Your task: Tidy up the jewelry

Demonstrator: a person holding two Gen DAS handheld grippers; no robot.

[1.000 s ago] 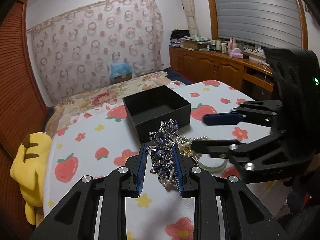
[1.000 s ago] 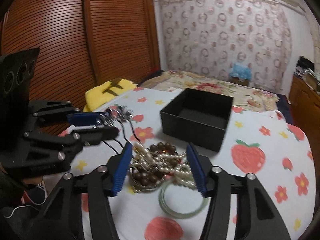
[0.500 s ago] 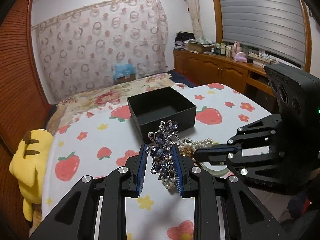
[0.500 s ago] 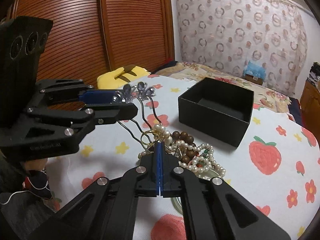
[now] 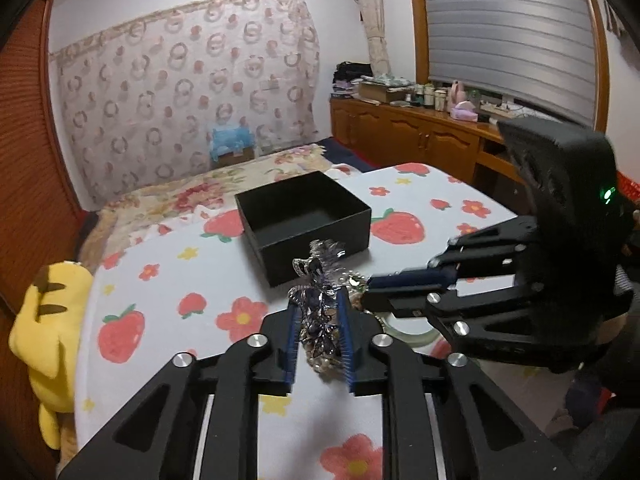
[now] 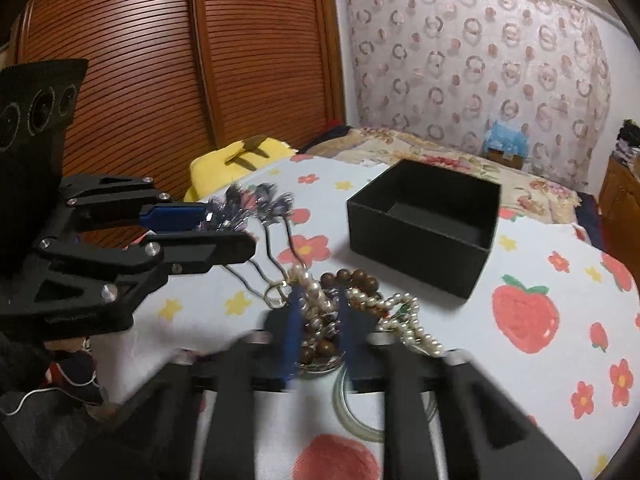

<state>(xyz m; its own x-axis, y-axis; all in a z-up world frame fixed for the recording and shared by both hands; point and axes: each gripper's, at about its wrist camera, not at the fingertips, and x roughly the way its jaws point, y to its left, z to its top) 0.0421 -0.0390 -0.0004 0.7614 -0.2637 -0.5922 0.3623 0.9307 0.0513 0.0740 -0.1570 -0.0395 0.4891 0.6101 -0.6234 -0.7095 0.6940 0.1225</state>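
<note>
Your left tongs (image 5: 317, 305) are closing on the purple crystal hairpins (image 5: 320, 276), the pads pressing the jewelled heads, which stand just above the desk (image 6: 520, 380). That grip is on lumpy, faceted stones, so I judge the cluster could twist or squirt out if you squeeze harder or swing quickly. The hairpins' dark wire legs trail down into the pile, where one seems to run through or beside a gold ring (image 6: 274, 294); I cannot tell which. If it is hooked, lifting drags the ring and the pearl and wooden bead strands (image 6: 352, 284) along. Your right tongs (image 6: 318, 308) are blurred, their pads a narrow gap apart with those strands between them, seemingly pinched. Pulling the two hands apart could then strain a strand, snap its thread and scatter beads, or sweep the green bangle (image 6: 348, 412) off the edge. The black box (image 6: 420, 224) sits empty beyond the pile, light enough to slide if bumped.
</note>
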